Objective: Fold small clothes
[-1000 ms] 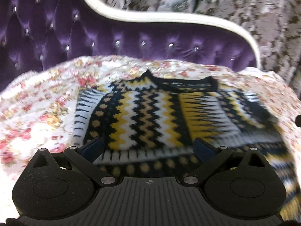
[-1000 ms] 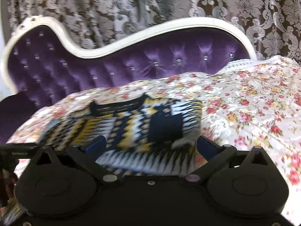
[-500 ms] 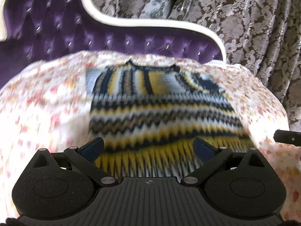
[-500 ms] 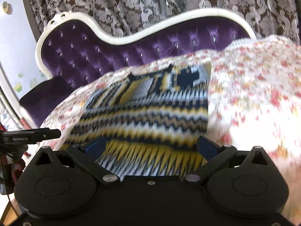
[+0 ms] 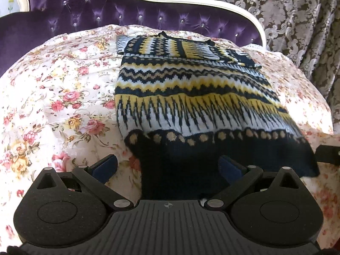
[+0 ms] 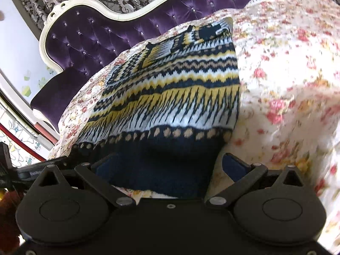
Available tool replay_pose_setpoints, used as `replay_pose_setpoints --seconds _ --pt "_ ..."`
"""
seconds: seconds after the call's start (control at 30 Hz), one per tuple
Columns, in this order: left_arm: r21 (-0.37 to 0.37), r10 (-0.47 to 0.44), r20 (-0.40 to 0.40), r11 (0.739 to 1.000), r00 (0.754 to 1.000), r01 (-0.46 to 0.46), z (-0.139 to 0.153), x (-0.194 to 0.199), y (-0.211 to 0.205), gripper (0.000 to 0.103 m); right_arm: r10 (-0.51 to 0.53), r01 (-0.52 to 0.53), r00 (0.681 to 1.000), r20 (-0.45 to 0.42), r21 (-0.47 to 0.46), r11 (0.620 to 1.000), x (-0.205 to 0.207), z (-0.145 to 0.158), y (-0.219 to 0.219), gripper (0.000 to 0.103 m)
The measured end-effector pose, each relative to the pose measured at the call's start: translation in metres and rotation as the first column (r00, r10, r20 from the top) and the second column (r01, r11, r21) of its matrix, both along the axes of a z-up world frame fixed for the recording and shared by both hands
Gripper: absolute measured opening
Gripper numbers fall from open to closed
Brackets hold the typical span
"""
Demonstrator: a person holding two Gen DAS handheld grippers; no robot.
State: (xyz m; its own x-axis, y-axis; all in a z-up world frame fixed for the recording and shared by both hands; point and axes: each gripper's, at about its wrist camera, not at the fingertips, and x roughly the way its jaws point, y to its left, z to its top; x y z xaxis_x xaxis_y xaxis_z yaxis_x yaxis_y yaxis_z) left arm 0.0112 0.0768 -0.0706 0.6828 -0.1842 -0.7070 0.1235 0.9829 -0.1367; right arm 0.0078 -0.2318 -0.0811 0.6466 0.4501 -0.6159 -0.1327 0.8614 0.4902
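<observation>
Both hand-held grippers (jaws apart) now seemingly straddle the sweater [image 5: 191,106] hem.

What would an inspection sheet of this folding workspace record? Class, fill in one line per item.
Surface: floral bedspread, rumpled.
Job's things: knitted sweater lying flat, sleeves folded across the chest, dark hem nearest both cameras.
Clutter: nothing seen.
Grippers: left gripper open, its jaws either side of the hem's left corner; right gripper open at the right corner.
Cables: nothing seen.
Surroundings: purple tufted headboard with white trim; patterned curtain behind.
</observation>
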Motion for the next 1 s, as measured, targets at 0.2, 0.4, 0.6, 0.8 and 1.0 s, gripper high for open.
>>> replay_pose_setpoints --seconds 0.2,0.4,0.6,0.8,1.0 --pt "0.001 -0.001 0.009 1.000 1.000 0.001 -0.001 0.000 -0.003 0.102 -0.001 0.001 1.000 -0.008 0.068 0.998 0.003 -0.008 0.001 0.103" --pt "-0.004 -0.019 -0.015 1.000 1.000 0.019 -0.001 0.008 -0.004 0.102 -0.004 0.004 1.000 -0.001 0.087 0.996 0.005 -0.011 0.004 0.103" --pt "-0.053 -0.047 -0.038 0.998 0.998 0.045 0.000 0.014 -0.006 0.101 -0.022 0.020 1.000 0.014 0.119 0.993 0.004 -0.011 0.001 0.103" --pt "-0.098 -0.068 -0.055 0.993 0.996 0.062 0.002 0.020 -0.006 0.061 -0.033 0.030 0.999 0.041 0.074 0.997 0.000 -0.005 0.004 0.094" --pt "-0.090 -0.059 -0.070 0.995 0.996 0.053 0.003 0.025 0.001 0.027 -0.042 0.042 0.997 0.057 -0.002 0.999 0.001 -0.002 0.008 0.062"
